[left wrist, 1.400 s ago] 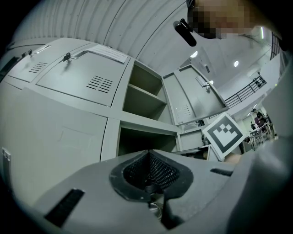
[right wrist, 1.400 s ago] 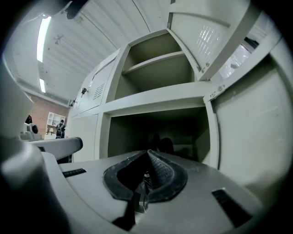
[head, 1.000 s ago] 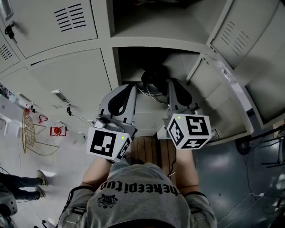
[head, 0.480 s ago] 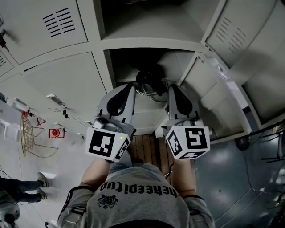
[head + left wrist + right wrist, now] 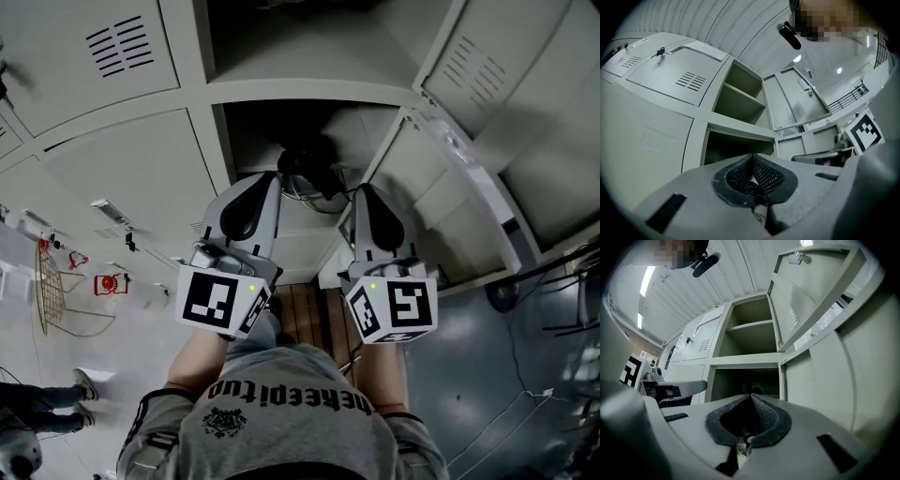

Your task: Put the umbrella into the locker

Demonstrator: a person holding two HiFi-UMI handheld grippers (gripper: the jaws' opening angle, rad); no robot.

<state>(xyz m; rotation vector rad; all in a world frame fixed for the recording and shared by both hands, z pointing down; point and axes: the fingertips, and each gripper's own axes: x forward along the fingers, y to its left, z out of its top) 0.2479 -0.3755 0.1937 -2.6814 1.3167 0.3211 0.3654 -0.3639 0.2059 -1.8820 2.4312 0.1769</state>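
Furthest left I see a closed locker door [image 5: 141,169], flat and out of the way. Next comes the left gripper [image 5: 751,158], its jaws brought together at the tips, and I can make out nothing pinched between them. Straight ahead of both claws is the open lower compartment [image 5: 375,127], and the umbrella [image 5: 307,167] lies inside it as a dark bundle towards the back. So I judge the placing itself as good as done. It sits just beyond and between the two jaw tips, closer to the left one, so that hand has the shorter reach if it needs a nudge. I cannot tell which way its long axis runs; it reads as a lump, perhaps end-on. The right gripper [image 5: 751,395] is likewise closed on nothing, pointing into the same opening with the umbrella showing just over its tips. To its right the compartment's door [image 5: 412,187] stands swung open, close beside that claw. That door is the one thing I would mind when backing out or swinging it shut.
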